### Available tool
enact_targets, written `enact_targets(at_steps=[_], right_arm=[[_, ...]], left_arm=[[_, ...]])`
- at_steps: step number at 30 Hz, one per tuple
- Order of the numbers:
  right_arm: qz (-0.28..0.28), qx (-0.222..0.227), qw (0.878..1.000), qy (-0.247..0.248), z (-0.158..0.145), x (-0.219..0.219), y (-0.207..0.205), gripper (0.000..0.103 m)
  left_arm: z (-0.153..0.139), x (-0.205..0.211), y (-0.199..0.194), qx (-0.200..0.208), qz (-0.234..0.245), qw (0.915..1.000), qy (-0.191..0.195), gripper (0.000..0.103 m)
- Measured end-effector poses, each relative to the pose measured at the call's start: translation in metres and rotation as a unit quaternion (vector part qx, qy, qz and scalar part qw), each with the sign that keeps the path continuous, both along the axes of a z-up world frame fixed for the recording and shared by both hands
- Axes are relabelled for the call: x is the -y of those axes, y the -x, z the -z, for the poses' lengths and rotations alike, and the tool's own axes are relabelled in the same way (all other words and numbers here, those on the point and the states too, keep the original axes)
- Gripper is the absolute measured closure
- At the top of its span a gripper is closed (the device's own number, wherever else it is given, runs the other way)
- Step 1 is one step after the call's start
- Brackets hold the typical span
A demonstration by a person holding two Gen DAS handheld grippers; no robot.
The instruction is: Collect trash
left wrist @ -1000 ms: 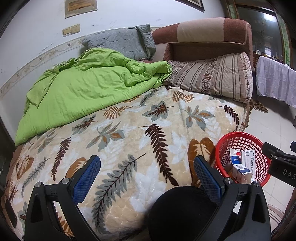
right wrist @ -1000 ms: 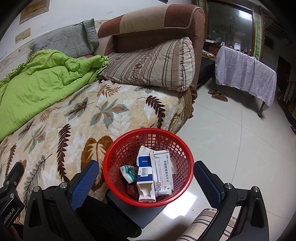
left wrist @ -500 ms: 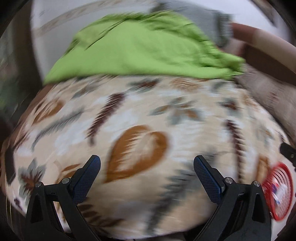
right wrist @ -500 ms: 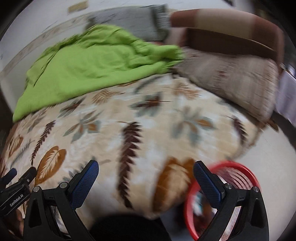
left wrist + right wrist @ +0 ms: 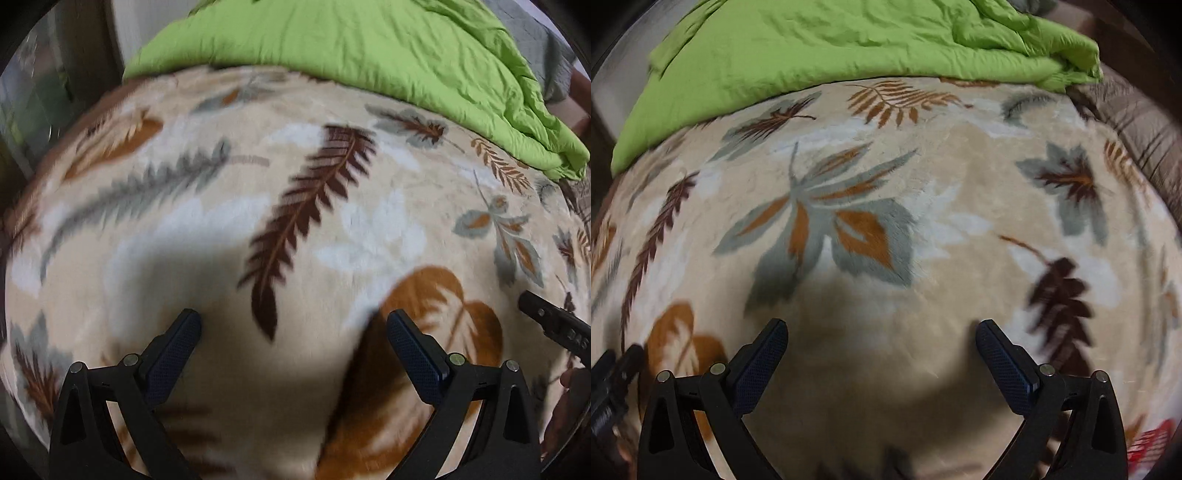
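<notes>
Both views look down on a beige blanket with a leaf print (image 5: 295, 236) (image 5: 942, 206) spread over the bed. My left gripper (image 5: 293, 325) hangs open just above it, nothing between its blue pads. My right gripper (image 5: 881, 332) is open too, over a grey and orange leaf. A sliver of the red trash basket (image 5: 1150, 441) shows at the bottom right of the right wrist view. No loose trash shows on the blanket. The right gripper's black body (image 5: 554, 328) pokes in at the right edge of the left wrist view.
A crumpled lime-green quilt (image 5: 369, 44) (image 5: 831, 44) covers the far half of the bed. A striped brown pillow (image 5: 1145, 122) lies at the right. A grey pillow (image 5: 546, 55) sits behind the quilt. Dark furniture (image 5: 44, 110) stands at the bed's left end.
Both grippers have swung left and down from the basket to hover close over the blanket. The basket has slid almost out of both views. Both stay open.
</notes>
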State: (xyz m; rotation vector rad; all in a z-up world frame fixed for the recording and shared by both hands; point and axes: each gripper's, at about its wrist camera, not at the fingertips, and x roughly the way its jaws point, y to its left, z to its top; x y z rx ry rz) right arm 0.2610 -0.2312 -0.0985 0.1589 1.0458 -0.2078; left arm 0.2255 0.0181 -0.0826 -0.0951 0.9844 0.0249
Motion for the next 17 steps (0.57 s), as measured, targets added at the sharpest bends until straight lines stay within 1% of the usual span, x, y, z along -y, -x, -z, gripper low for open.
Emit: enact_targets(at_steps=[1, 2, 3, 6, 10, 14, 17], right_arm=[[0.005, 0.009, 1.000, 0.015, 0.001, -0.001, -0.002, 0.000], [0.006, 0.025, 0.999, 0.034, 0.003, -0.005, -0.003, 0.000], [0.004, 0.031, 0.999, 0.043, 0.005, -0.008, -0.003, 0.000], [0.005, 0.048, 0.998, 0.043, 0.005, -0.008, 0.000, 0.000], [0.004, 0.072, 0.996, 0.046, 0.006, -0.007, 0.005, 0.000], [0.004, 0.070, 0.996, 0.047, 0.006, -0.006, 0.000, 0.000], [0.003, 0.070, 0.996, 0.047, 0.006, -0.007, 0.000, 0.000]], left_arm=[[0.003, 0.000, -0.007, 0.000, 0.004, 1.0000, -0.004, 0.003], [0.007, 0.001, -0.012, -0.003, 0.003, 0.9999, -0.012, 0.001], [0.009, 0.001, -0.016, -0.001, 0.005, 0.9998, -0.018, 0.000], [0.014, 0.002, -0.026, 0.021, 0.014, 0.9989, -0.039, 0.000], [0.017, -0.001, -0.034, 0.027, 0.013, 0.9990, -0.033, 0.000], [0.017, -0.003, -0.036, 0.034, 0.016, 0.9990, -0.024, 0.000], [0.017, -0.003, -0.036, 0.033, 0.016, 0.9990, -0.026, 0.000]])
